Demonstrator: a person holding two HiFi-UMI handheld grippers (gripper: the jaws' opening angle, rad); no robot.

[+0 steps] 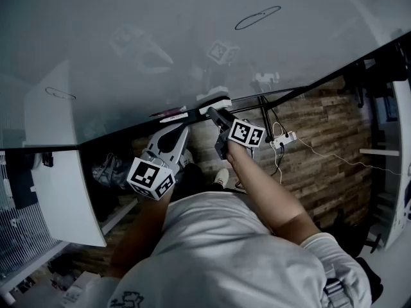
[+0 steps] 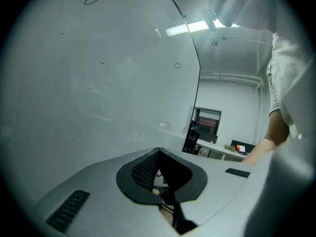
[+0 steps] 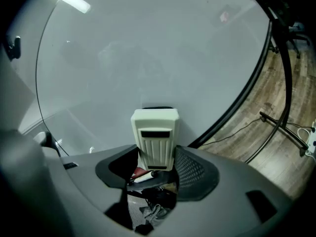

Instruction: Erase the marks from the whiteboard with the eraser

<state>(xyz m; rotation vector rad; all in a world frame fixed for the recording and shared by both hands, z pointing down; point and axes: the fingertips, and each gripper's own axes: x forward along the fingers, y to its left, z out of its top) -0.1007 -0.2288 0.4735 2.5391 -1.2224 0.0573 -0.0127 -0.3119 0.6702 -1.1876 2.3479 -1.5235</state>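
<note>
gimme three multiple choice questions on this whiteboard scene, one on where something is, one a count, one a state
1. Where is the cream ribbed plastic eraser?
A on the wooden floor
B between the jaws of the right gripper
C on a desk

2. How many pen-drawn oval loops mark the glossy whiteboard in the head view?
A none
B two
C six

3. How do the jaws of the left gripper stand?
A tips together, nothing held
B wide apart
C clamped on a marker

Answers:
1 B, the right gripper view shows it held between both pads.
2 B, one loop is at upper right and one at the left.
3 A, the left gripper view shows the tips meeting with nothing between them.
</note>
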